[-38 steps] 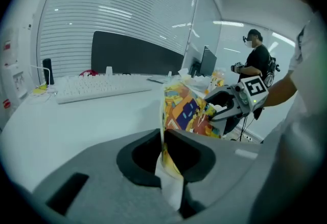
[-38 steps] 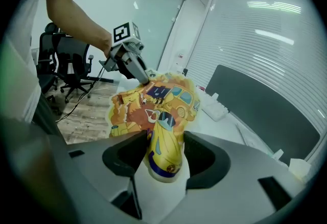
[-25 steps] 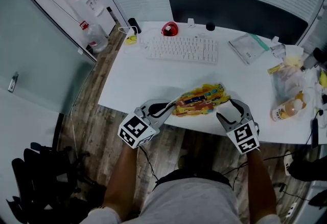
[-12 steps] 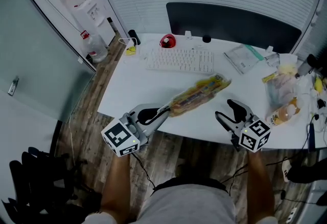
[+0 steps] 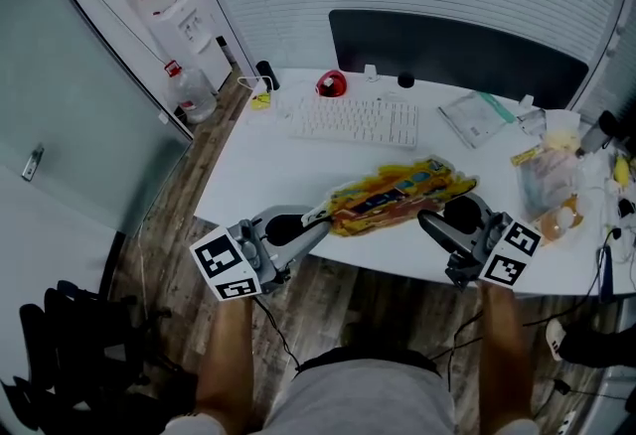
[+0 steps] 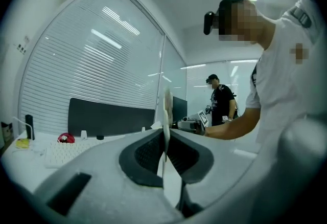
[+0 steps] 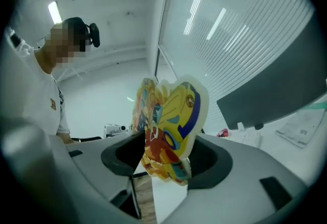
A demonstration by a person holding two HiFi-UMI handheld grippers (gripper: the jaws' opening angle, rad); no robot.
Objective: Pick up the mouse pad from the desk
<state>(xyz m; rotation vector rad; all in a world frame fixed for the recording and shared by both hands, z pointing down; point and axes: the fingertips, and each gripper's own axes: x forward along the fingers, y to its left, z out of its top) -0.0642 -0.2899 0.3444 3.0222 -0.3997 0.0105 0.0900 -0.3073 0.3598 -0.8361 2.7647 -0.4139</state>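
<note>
The mouse pad (image 5: 397,193), a floppy yellow and orange sheet, hangs in the air over the front of the white desk (image 5: 253,165). My left gripper (image 5: 316,218) is shut on its left end. In the left gripper view the pad (image 6: 166,108) shows edge-on, pinched between the jaws of the left gripper (image 6: 166,138). My right gripper (image 5: 444,215) is at the pad's right end. In the right gripper view the curled pad (image 7: 171,126) stands between the wide jaws of the right gripper (image 7: 167,159), which have just opened a little further and do not press on it.
A white keyboard (image 5: 356,120), a red object (image 5: 331,83) and a dark monitor (image 5: 447,51) sit at the back of the desk. Bags and packets (image 5: 556,190) crowd its right end. A water dispenser (image 5: 169,11) stands at far left. Another person (image 6: 220,103) stands beyond.
The pad has left the desk's front edge and now hangs higher. Half a second ago the right gripper was apart from it; now its jaws are around the pad's right end. Both grippers rose.
</note>
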